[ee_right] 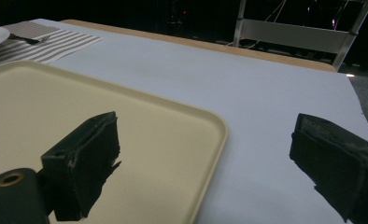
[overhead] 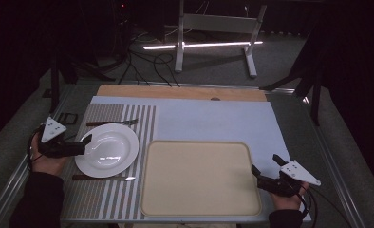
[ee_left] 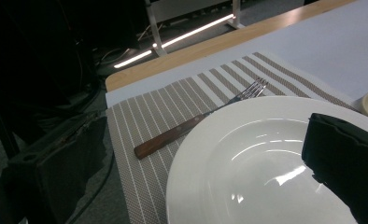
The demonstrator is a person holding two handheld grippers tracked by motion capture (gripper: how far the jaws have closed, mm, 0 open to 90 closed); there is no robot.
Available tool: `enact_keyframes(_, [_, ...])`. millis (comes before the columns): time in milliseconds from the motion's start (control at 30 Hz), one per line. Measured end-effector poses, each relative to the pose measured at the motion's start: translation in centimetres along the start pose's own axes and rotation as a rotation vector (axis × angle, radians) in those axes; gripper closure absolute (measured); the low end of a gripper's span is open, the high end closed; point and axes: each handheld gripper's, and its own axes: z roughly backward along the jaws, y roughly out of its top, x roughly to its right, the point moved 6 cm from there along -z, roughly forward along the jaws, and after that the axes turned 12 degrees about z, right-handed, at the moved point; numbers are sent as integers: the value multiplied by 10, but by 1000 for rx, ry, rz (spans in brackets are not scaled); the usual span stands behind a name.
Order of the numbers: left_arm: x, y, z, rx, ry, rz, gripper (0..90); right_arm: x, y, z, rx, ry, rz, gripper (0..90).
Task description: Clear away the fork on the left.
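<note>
Dim room, dark floor with cables and a white frame stand beyond the worktop (overhead: 213, 118), which carries a pale blue sheet and, at left, a striped placemat (overhead: 104, 190). White plate (overhead: 107, 150) sits on the placemat, fork (overhead: 111, 122) just beyond its far side, knife (overhead: 104, 178) just beside its near side. Beige tray (overhead: 199, 178) lies empty right of the plate, overlapping the mat's right edge.

Left tongs (overhead: 83, 146) are at the plate's left rim; left gripper view shows one jaw over the plate's inside and the other below the rim level, so open and straddling the rim, not yet pinched as far as I can tell. Right tongs (overhead: 263, 171) are spread open, one jaw over the tray's near-right corner, one outside it over the blue sheet, nothing held.

Likely step: grab the plate rim and carry it to the tray. To do it well: push the jaws deeper onto the rim before closing, since glazed rim looks slippery. Lift level, clear of fork and knife. Right tongs could pinch the tray edge to steady it.
</note>
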Motion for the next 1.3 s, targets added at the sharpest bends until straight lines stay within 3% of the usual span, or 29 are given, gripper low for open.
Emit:
enact_keyframes(700, [-13, 13, -28, -96, -13, -35, 0, 1, 0, 1, 1, 3, -1, 81])
enact_keyframes(1300, [-24, 28, -53, -163, 14, -59, 0, 1, -1, 1, 2, 4, 0, 81])
